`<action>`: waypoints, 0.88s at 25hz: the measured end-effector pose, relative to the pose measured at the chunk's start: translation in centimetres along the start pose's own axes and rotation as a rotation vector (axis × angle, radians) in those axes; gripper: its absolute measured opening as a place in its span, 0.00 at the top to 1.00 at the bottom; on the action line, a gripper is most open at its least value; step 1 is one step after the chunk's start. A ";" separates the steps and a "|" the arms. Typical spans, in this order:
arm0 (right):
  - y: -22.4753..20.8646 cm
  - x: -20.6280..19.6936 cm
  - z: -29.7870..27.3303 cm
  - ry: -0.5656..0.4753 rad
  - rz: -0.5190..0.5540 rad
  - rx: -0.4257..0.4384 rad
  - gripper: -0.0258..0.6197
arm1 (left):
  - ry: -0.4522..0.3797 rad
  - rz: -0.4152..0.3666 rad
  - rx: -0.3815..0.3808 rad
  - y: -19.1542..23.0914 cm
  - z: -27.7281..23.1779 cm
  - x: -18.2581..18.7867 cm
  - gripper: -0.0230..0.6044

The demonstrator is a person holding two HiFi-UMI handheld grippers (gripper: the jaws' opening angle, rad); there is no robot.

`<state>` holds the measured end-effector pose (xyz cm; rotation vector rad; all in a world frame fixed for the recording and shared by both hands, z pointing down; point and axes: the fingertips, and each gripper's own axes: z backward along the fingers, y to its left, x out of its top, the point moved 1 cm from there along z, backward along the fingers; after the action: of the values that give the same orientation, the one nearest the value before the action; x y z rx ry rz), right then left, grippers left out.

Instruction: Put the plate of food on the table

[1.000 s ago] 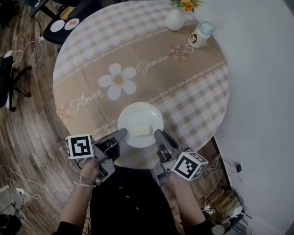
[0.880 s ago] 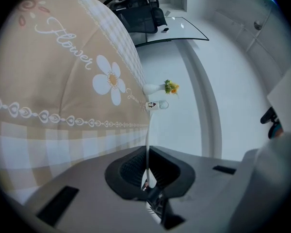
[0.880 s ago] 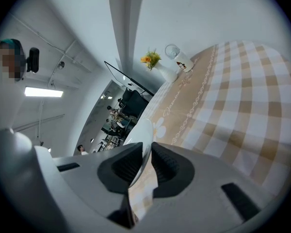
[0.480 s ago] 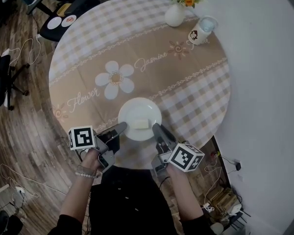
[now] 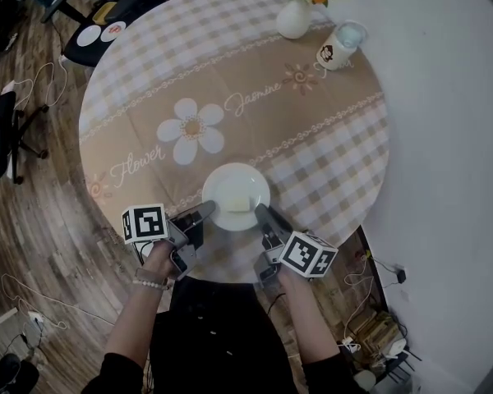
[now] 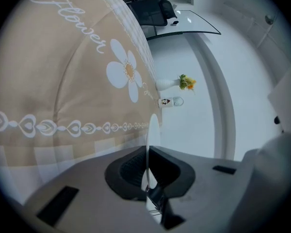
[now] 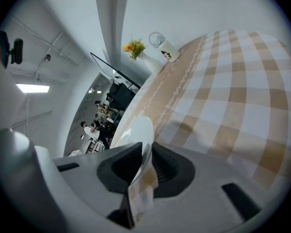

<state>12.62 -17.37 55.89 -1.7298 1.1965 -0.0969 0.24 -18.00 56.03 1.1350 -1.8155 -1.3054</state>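
Note:
A white plate (image 5: pixel 230 189) with a pale block of food (image 5: pixel 239 203) hangs over the near part of the round table (image 5: pixel 164 80), which wears a beige checked cloth with a flower print. My left gripper (image 5: pixel 202 214) is shut on the plate's left near rim. In the left gripper view the plate (image 6: pixel 154 128) runs edge-on between the pads of the left gripper (image 6: pixel 148 152). My right gripper (image 5: pixel 261 213) holds the right near rim. In the right gripper view the plate (image 7: pixel 136 132) sits between the pads of the right gripper (image 7: pixel 144 154), whose jaws have just been opening a little.
A white vase of yellow flowers (image 5: pixel 296 15) and a printed mug (image 5: pixel 337 48) stand at the table's far right edge. Dark chairs (image 5: pixel 0 134) and cables lie on the wooden floor to the left. A white wall (image 5: pixel 444 138) curves close on the right.
Both grippers and the plate have sunk toward the tablecloth and shifted slightly farther over the table. The grip on both rims looks the same.

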 end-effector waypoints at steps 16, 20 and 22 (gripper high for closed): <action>-3.1 -1.3 -2.2 0.072 -0.041 -0.052 0.89 | 0.014 0.022 0.081 3.5 -1.7 0.3 0.95; -3.6 -1.4 -2.5 0.092 -0.073 -0.079 0.90 | 0.013 0.022 0.091 3.8 -2.0 0.5 0.95; -3.7 -1.4 -2.6 0.100 -0.081 -0.092 0.90 | 0.010 0.018 0.101 3.9 -2.1 0.6 0.95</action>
<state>12.89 -17.99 60.58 -1.8732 1.2195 -0.1818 0.67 -18.83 60.44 1.1734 -1.8985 -1.2074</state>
